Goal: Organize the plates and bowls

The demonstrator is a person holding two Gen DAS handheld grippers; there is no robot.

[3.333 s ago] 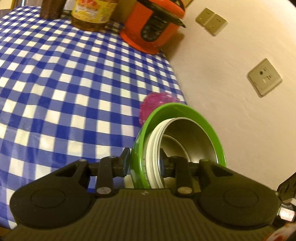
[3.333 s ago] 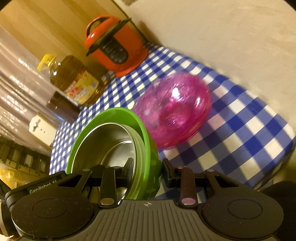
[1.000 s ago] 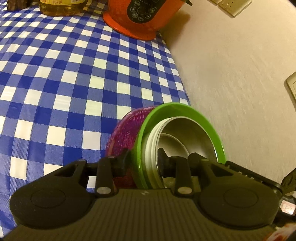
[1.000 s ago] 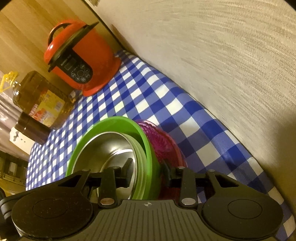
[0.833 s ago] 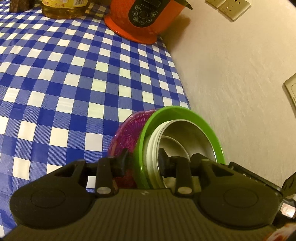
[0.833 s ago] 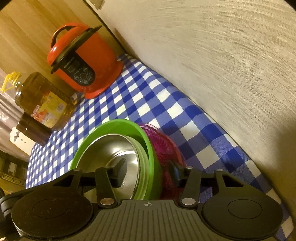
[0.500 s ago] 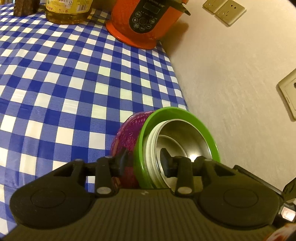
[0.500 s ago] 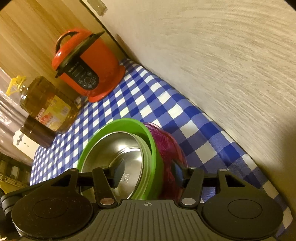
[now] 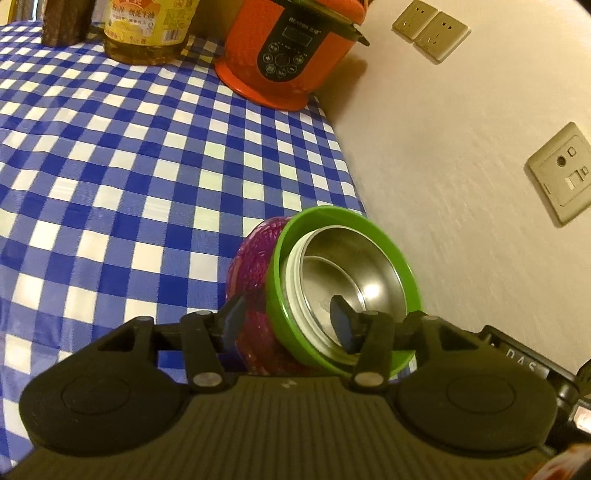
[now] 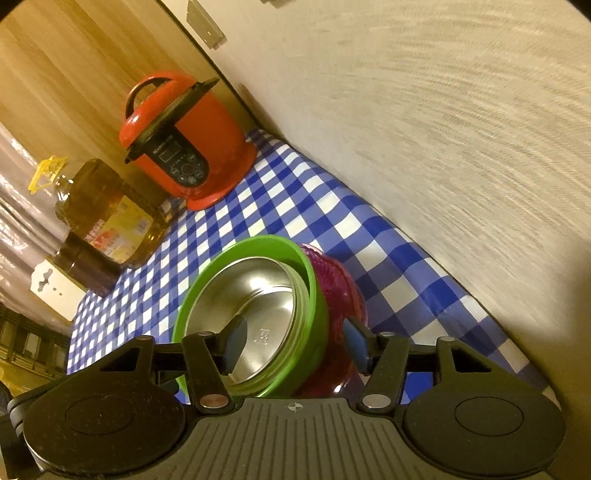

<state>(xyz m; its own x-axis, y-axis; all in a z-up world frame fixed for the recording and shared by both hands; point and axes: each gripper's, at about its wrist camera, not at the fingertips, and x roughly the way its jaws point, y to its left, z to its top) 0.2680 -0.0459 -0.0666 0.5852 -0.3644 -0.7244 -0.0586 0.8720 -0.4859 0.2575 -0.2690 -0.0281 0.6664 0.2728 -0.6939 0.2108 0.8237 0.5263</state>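
Both grippers, left [image 9: 291,321] and right [image 10: 295,341], stand spread wide astride the steel-lined green bowl [image 9: 388,243], nested in the pink plastic bowl [image 9: 251,266] at six o'clock; withdraw straight back, clipping neither rim.

The tablecloth [image 9: 147,155] is blue-and-white check. On it, the green bowl [image 9: 391,240] has a shiny silver steel lining and sits in a translucent magenta, ribbed bowl [image 9: 255,266]. Behind the green bowl stands an orange-red cooker [image 9: 284,48] with a black panel, beside an amber oil bottle [image 10: 99,210] with a yellow label. Grey-beige sockets [image 9: 430,33] dot the cream wall [image 9: 461,147].
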